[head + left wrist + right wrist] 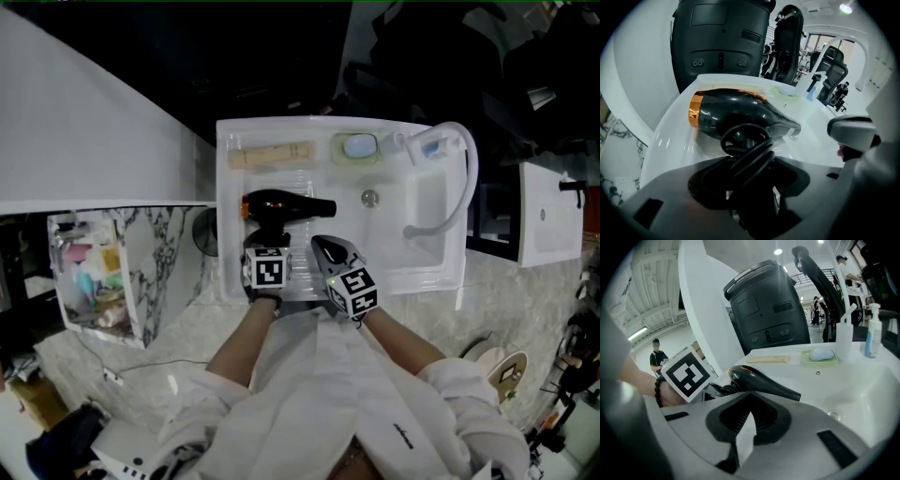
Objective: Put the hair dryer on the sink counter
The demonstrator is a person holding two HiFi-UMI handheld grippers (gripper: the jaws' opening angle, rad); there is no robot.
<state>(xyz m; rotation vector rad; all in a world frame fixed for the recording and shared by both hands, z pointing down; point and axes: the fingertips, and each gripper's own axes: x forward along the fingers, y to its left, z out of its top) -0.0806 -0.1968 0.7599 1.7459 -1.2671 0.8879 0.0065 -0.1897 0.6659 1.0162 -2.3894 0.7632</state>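
Observation:
A black hair dryer with a copper rear ring lies across the left of the white sink counter, nozzle pointing right toward the basin. Its handle, wrapped in coiled black cord, points back at me and runs between the jaws of my left gripper, which close around it. In the left gripper view the dryer fills the middle, just above the left gripper. My right gripper hovers beside it over the counter's front edge, its jaws together on nothing. The right gripper view shows the dryer ahead of the right gripper.
At the back of the counter lie a wooden brush, a green soap dish and a pump bottle. A white arched faucet curves over the basin. A clear shelf of toiletries stands at the left, a black bin behind.

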